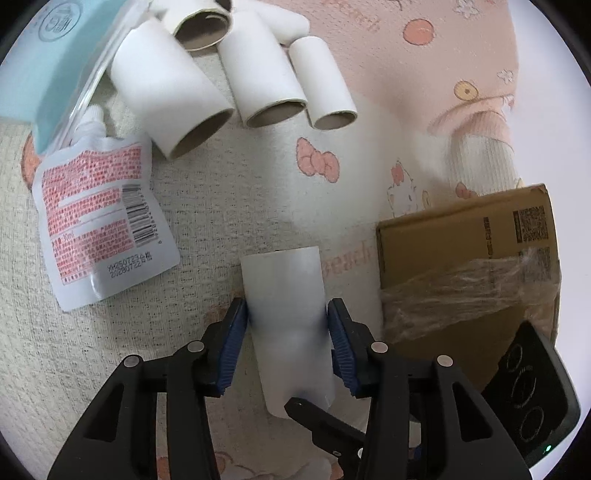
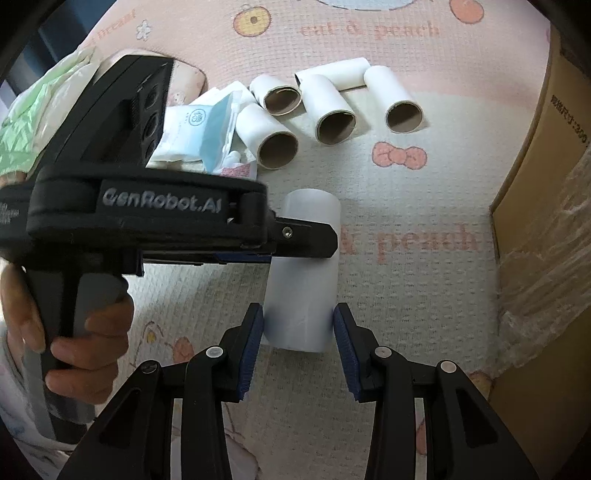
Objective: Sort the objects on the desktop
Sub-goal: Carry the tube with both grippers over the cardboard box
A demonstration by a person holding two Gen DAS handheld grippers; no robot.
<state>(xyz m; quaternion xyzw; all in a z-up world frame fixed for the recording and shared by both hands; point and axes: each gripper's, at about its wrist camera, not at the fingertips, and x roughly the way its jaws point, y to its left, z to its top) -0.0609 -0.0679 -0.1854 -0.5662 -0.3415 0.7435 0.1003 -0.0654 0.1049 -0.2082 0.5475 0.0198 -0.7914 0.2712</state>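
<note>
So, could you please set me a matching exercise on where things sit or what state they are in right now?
Things:
1. white tube
2. cardboard box
3. barcode pouch
4. loose tubes

Places or states:
a. patched with crinkled clear tape
b. lying clustered at the far side, open ends showing
c. between the fingers of the left gripper
d. lying flat, printed side up

Pairs: 1-c, 2-a, 3-d, 4-b

Pink cartoon-print mat (image 1: 388,74); "cat & peach" lettering (image 2: 369,29).

Two close downward views, shared tube (image 1: 286,317)
</note>
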